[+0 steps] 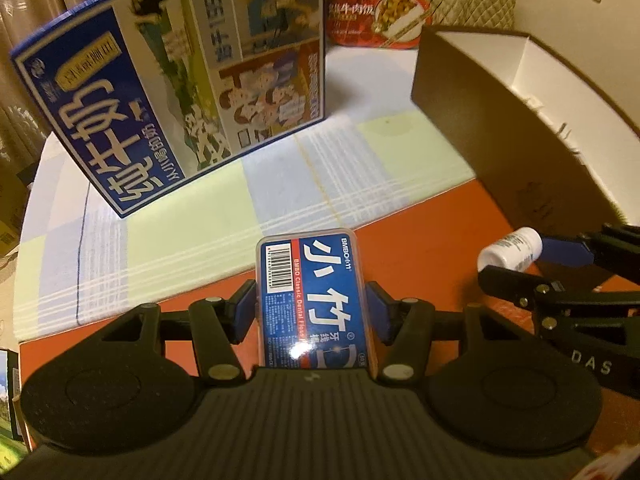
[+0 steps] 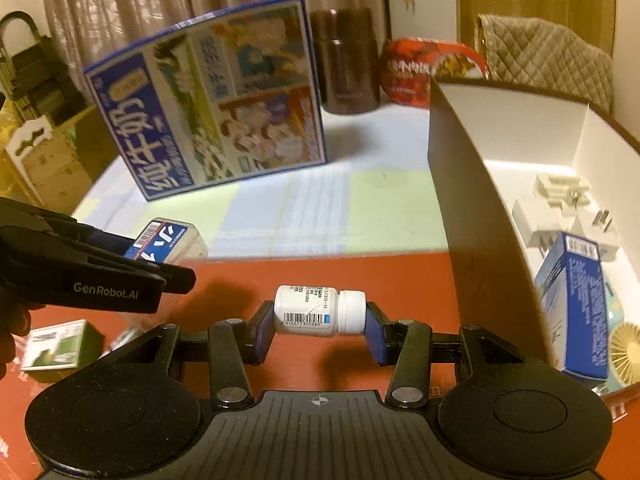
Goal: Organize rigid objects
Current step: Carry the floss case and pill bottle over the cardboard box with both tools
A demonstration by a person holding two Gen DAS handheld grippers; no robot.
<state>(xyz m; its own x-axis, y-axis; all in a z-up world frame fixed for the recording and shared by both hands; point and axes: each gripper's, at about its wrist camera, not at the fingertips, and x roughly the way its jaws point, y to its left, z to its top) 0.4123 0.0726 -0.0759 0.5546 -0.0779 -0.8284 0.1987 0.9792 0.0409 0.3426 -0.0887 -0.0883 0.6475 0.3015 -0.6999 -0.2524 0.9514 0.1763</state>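
- Right wrist view: I'm carrying the pill bottle endwise in the right gripper, above the desk; it could be pivoting out.
- I'm clamping the floss case in the left gripper, risking clipping the storage box wall.

A home room: curtains, a quilted chair cover, a checked tablecloth under household goods.

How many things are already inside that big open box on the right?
4 that I can make out: a blue carton leaning at the near wall of the brown box, a small yellow fan beside it, and a white plug adapter and cream part farther back. More may be hidden.
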